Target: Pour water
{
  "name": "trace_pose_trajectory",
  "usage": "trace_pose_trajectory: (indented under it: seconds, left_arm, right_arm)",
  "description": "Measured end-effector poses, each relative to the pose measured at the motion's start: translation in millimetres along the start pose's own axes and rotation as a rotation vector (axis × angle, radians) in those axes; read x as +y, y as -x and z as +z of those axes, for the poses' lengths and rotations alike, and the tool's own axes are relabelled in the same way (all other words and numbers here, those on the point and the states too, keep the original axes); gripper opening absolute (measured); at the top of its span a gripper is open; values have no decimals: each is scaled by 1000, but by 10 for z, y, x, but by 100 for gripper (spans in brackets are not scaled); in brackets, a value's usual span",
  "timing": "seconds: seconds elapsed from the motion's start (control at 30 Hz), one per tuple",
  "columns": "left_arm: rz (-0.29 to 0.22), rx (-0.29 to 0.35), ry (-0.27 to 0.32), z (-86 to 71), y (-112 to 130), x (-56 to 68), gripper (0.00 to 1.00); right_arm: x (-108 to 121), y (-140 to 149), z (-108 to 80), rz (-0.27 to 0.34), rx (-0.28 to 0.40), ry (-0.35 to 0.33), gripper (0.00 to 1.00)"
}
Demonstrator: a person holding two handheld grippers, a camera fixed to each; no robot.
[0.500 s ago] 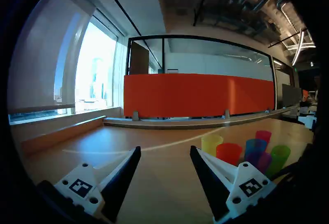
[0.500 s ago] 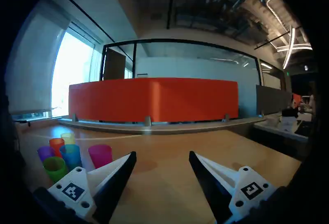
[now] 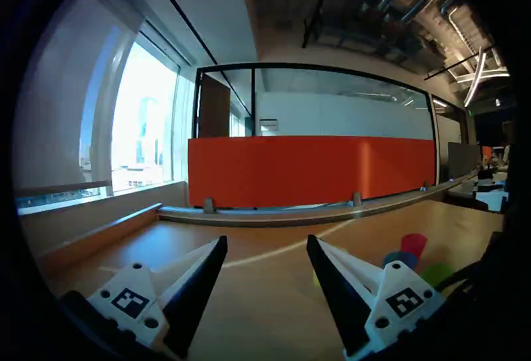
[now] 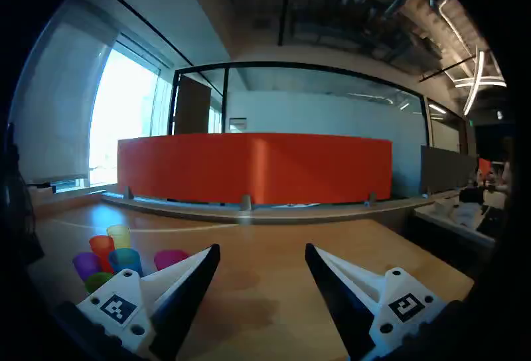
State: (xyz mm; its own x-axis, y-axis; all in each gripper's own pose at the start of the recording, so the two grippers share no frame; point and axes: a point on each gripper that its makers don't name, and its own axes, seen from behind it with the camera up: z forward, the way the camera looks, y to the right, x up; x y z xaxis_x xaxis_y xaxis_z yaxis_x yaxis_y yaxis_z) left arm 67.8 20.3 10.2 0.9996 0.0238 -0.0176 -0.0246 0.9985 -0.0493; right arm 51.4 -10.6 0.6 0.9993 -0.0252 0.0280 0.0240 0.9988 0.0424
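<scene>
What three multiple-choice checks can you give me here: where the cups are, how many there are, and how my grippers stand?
1. In the right gripper view, where are the cups?
A. at the left, on the table
B. at the right, on the table
C. on the window ledge

2. How many cups can be counted in that view?
A. three
B. six
C. nine

3. How do the left gripper and the right gripper stand?
A. both shut on cups
B. one open, one shut
C. both open, holding nothing

Answers:
1 A: the cluster sits low at the left of the picture, on the wooden top.
2 B: purple, orange, yellow, blue, green and pink make six.
3 C: bare table shows through the wide gap between each pair of fingers.
</scene>
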Motion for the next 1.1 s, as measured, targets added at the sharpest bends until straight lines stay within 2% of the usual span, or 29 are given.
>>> trace_pose_trajectory:
  seconds: [0.3, 0.6, 0.8, 1.1]
  left_arm:
    - [-36, -28, 52, 121, -459, 102, 88]
    - [-26, -32, 85, 242, -988, 166, 88]
    - [-24, -22, 112, 279, -1246, 235, 88]
    - [-33, -7, 142, 313, -1366, 291, 88]
  right_arm:
    - [-79, -463, 53, -6, -36, -31, 99]
    - [-142, -1058, 119, 12, -22, -62, 99]
    - [-169, -1146, 141, 9, -36, -76, 99]
    - [-177, -1192, 168, 9, -39, -79, 100]
